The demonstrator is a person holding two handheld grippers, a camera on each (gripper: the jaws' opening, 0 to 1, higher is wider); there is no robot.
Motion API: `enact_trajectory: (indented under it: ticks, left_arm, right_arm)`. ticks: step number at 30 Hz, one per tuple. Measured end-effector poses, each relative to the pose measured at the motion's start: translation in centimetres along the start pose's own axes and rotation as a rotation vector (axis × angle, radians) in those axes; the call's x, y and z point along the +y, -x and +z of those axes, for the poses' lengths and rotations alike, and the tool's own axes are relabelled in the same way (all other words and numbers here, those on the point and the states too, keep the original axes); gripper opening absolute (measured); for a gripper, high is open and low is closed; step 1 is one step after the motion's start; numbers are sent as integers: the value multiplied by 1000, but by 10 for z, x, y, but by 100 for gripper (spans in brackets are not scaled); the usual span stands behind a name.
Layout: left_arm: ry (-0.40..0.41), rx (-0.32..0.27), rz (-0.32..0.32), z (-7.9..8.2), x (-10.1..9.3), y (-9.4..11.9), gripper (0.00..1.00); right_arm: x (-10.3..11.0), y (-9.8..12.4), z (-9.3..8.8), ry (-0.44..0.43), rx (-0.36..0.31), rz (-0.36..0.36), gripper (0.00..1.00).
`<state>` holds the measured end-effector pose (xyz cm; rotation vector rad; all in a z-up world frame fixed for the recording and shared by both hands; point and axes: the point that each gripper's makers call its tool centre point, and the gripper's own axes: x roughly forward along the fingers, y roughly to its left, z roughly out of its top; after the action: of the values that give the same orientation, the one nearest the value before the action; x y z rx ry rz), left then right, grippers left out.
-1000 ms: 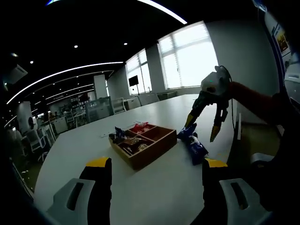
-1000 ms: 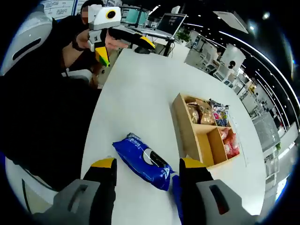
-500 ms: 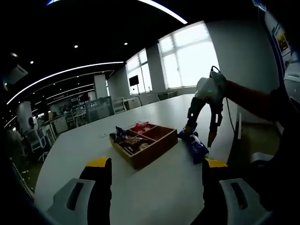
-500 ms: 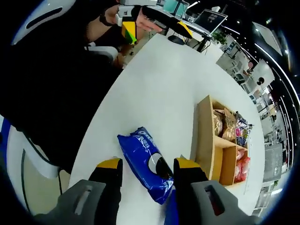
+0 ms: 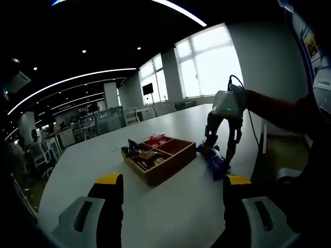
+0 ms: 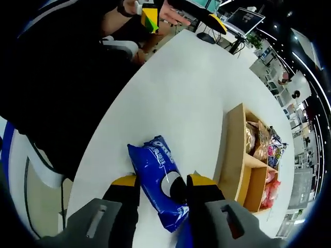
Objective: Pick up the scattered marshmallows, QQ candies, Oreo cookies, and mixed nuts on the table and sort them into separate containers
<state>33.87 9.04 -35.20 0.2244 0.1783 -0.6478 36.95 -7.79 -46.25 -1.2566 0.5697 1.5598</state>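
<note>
A blue Oreo packet (image 6: pixel 154 168) lies on the white table (image 6: pixel 176 88), right between the jaws of my right gripper (image 6: pixel 164 182), which stands open around it, fingertips close to its sides. The left gripper view has that same gripper (image 5: pixel 220 147) straddling the blue packets (image 5: pixel 214 159) beside the wooden divided box (image 5: pixel 160 160). The box (image 6: pixel 234 150) holds brown nut packets, colourful candy packets and red packets in separate compartments. My left gripper (image 5: pixel 168 181) hovers open over bare table, with nothing between its fingers.
A second blue packet (image 6: pixel 182 238) peeks out under my right gripper. The table's curved edge runs along the left, with a person in dark clothes and a chair beyond it. The left gripper (image 6: pixel 150 14) shows far off, held in a hand.
My right gripper has come down over the Oreo packet and its jaws have narrowed around it. The left gripper has stayed still.
</note>
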Motion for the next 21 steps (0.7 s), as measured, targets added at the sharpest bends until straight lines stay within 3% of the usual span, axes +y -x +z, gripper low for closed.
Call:
enact_trajectory:
  ticks: [9,21]
  left_arm:
    - [2,2,-4,-1,-1,-1,82]
    - [1,8,-4,-3,-1,-3,82]
  right_arm:
    - [-1,-1,-3,-32,26,-11,29]
    - [-3,0,-2,-121,-7,-37,28]
